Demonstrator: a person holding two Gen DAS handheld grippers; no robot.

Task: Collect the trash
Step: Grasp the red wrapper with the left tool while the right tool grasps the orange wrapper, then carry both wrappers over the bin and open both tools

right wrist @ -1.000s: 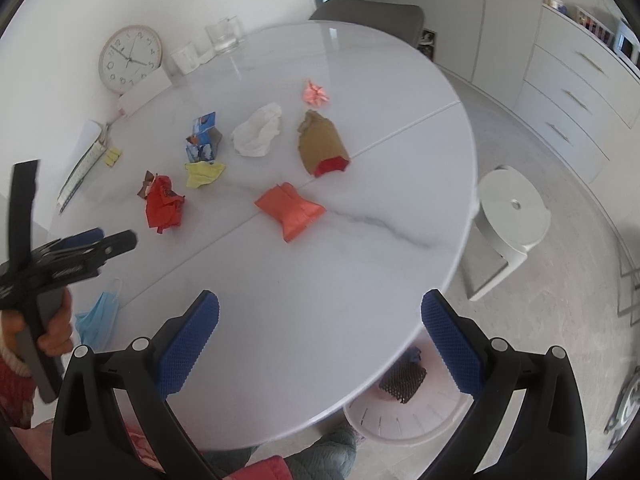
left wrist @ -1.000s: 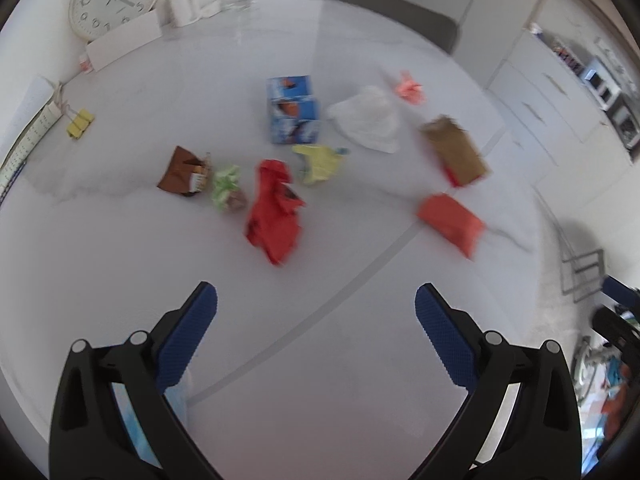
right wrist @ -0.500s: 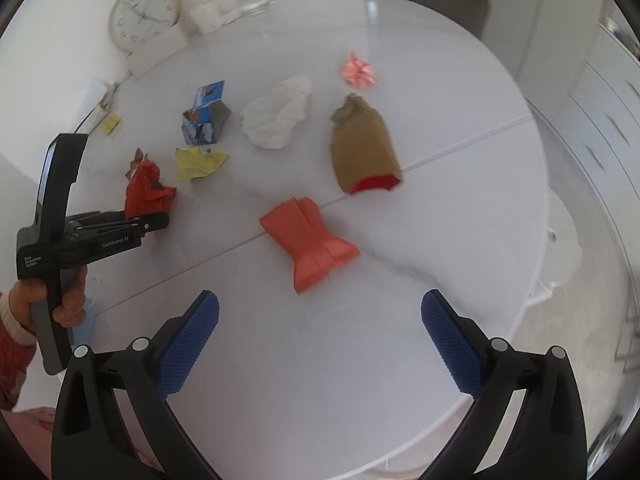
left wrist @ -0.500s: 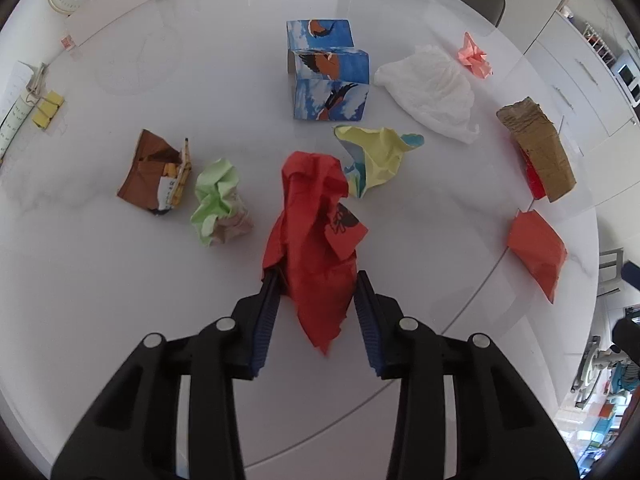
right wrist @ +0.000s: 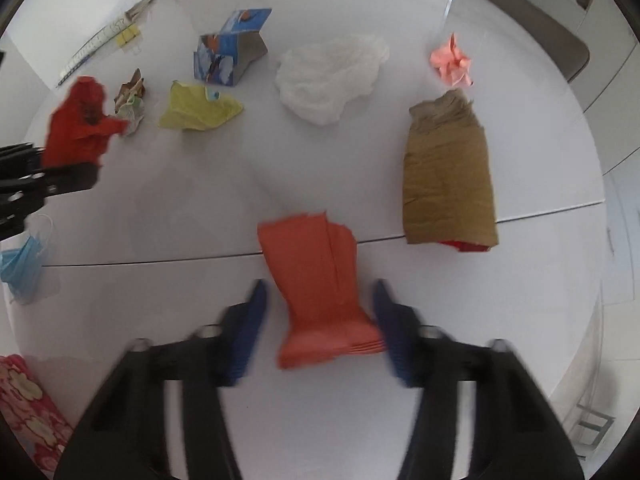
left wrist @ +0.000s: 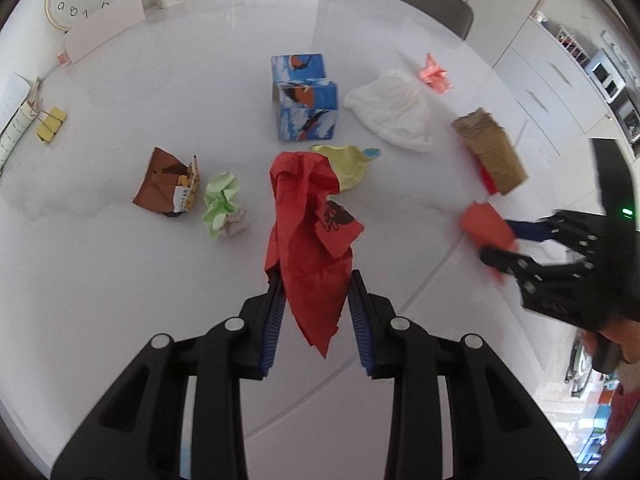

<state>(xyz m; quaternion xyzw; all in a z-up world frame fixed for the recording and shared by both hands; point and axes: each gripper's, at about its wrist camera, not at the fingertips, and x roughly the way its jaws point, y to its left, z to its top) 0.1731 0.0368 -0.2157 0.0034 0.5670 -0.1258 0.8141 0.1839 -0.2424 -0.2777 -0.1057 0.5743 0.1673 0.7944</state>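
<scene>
Around me the white surface carries scattered litter: a blue carton, a white wad, a pink scrap, a yellow wrapper, a green ball, a brown wrapper, a brown bag and a blue mask at the edge. None of it lies between my jaws and their pieces. My left gripper is clamped on the red paper, which rises between its jaws. My right gripper straddles the orange paper, lying flat on the surface; the right pad seems to touch it, the left stands apart. Motion blur smears these jaws, so I cannot tell whether they grip.
</scene>
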